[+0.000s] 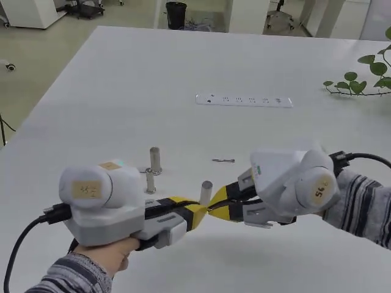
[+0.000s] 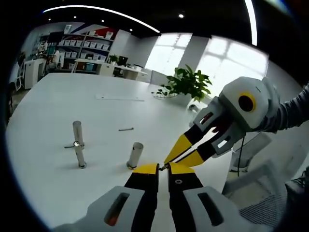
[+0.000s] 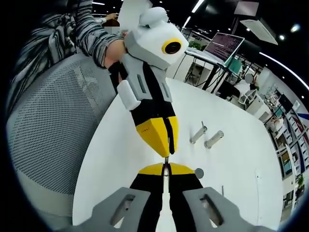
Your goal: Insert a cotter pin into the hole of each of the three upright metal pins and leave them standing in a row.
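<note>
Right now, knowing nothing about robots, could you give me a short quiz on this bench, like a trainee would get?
1. How many metal pins stand upright on the table?
2. True or false: the left gripper and the right gripper are at opposite ends of the table.
3. What lies flat on the table beyond the pins? A) a loose cotter pin B) a hammer C) a cup

Key: 1. Three. 2. False: their tips meet, both shut on a small cotter pin. 3. A.
</note>
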Motion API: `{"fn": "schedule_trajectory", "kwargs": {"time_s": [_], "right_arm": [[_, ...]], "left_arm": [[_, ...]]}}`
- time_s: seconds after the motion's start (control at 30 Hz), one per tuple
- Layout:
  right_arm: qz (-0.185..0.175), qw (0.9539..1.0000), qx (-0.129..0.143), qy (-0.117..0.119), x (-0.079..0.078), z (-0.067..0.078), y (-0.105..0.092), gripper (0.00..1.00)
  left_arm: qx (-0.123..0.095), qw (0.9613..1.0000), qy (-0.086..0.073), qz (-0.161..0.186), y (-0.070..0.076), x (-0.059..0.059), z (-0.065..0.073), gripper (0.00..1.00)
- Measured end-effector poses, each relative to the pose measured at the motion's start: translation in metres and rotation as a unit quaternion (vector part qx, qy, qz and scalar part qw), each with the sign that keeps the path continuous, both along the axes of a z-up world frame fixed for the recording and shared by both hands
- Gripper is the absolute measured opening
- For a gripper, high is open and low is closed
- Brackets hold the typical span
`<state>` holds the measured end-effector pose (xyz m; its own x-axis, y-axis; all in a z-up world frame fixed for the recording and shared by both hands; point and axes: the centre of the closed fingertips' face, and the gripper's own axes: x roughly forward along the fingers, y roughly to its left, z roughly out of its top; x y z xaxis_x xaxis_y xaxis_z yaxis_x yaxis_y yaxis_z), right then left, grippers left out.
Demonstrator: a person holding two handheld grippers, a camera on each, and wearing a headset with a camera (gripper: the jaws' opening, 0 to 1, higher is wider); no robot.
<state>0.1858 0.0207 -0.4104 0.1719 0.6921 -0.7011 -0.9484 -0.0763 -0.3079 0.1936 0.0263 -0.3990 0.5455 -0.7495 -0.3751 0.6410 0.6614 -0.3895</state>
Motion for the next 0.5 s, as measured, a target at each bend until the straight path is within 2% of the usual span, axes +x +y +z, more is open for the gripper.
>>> {"fn": "schedule_trajectory", "kwargs": {"time_s": [0.2, 0.3, 0.37, 0.43, 0.5], "right_arm": [[-0.005, 1.0, 0.003, -0.002, 0.0012, 0.0008, 0.0008, 0.0], [-0.006, 1.0, 0.004, -0.001, 0.0013, 0.0007, 0.0005, 0.0], [-0.008, 0.9999, 0.006, -0.003, 0.0018, 0.0011, 0.0004, 0.0], [-0.013, 0.9999, 0.008, 0.002, 0.0018, 0.001, 0.0001, 0.0], [-0.015, 0.9998, 0.007, 0.007, 0.0019, 0.0003, -0.0002, 0.0]], "left_arm": [[-0.004, 0.9999, -0.007, -0.006, -0.0031, -0.0019, 0.0019, 0.0], [0.001, 0.9999, -0.014, -0.01, -0.0038, -0.002, 0.0018, 0.0], [0.008, 0.9994, -0.028, -0.018, -0.0043, -0.0019, 0.0028, 0.0], [0.014, 0.999, -0.034, -0.024, -0.0054, -0.0031, 0.0031, 0.0], [0.03, 0.9977, -0.048, -0.036, -0.0061, -0.0039, 0.002, 0.0]]}}
